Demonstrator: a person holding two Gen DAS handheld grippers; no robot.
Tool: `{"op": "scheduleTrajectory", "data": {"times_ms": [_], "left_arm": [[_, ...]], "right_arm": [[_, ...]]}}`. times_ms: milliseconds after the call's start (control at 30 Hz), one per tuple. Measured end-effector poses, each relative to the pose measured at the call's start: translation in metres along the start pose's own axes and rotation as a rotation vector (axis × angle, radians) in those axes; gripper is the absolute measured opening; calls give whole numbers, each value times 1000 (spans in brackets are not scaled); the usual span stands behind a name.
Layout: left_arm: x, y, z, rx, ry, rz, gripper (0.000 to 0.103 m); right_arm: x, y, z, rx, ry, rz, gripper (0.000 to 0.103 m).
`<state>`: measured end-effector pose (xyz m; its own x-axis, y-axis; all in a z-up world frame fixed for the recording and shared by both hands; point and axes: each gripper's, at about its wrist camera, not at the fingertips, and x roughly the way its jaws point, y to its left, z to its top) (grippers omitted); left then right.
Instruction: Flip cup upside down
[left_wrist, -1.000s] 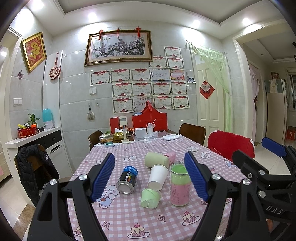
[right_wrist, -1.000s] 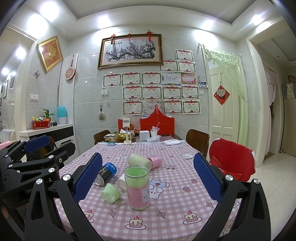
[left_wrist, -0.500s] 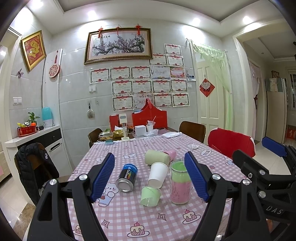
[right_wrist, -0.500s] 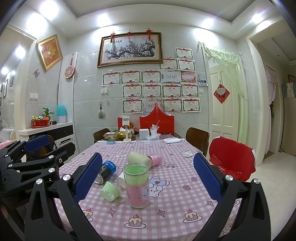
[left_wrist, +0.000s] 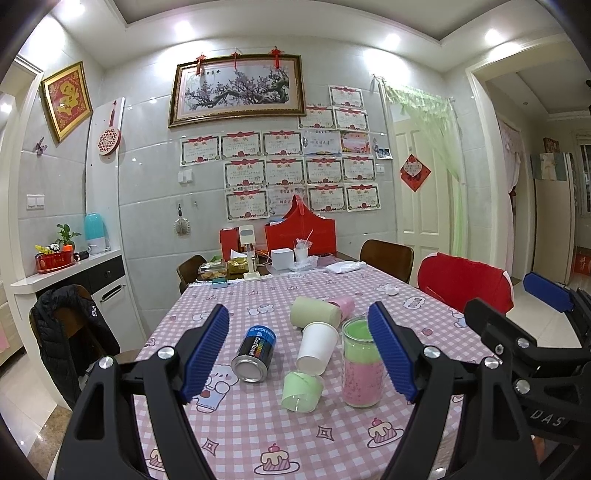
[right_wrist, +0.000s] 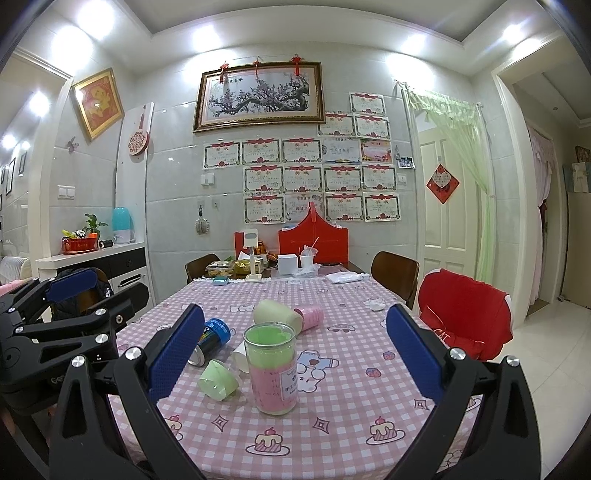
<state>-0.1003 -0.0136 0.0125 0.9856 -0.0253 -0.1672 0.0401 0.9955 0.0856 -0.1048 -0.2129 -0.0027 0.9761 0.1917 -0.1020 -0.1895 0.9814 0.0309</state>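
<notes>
Although several cups lie scattered on the pink checked tablecloth (left_wrist: 240, 435), the one standing upright is the clear tall cup (right_wrist: 271, 369), filled with a green layer over a pink one, and it serves as the landmark for the rest. A small green cup (right_wrist: 218, 382) lies on its side just left of it, mouth toward the cameras; a white paper cup (left_wrist: 317, 347) lies tipped just behind that, a dark can (left_wrist: 255, 350) lies further left, and a cream cup (left_wrist: 314, 314) and a pink cup (left_wrist: 343, 306) lie on their sides beyond the tall cup.

Which cup is meant I cannot tell for sure; the small green one looks likeliest, being nearest and empty (the tall cup's contents look set, but inverting it seems a poorer bet).

Both tools hang above the table's near edge with nothing between the pads. The left gripper (left_wrist: 299, 350) has its jaws wide apart, framing the can, the green cup and the white cup. The right gripper (right_wrist: 295, 354) is equally wide, with the tall cup between its pads but untouched.

The green cup should be very light and thin-walled, so it will probably squash or skid under a hard pinch. A gentle grip across its mid-body, away from the flexible rim, seems best, leaving room to swing the mouth down.
</notes>
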Motion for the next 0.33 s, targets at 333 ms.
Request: {"op": "scheduleTrajectory", "data": {"times_ms": [333], "left_arm": [[29,-4,-12,18,55,5,77]], "right_arm": [[26,-9,-14,18,55,-39,95]]}}
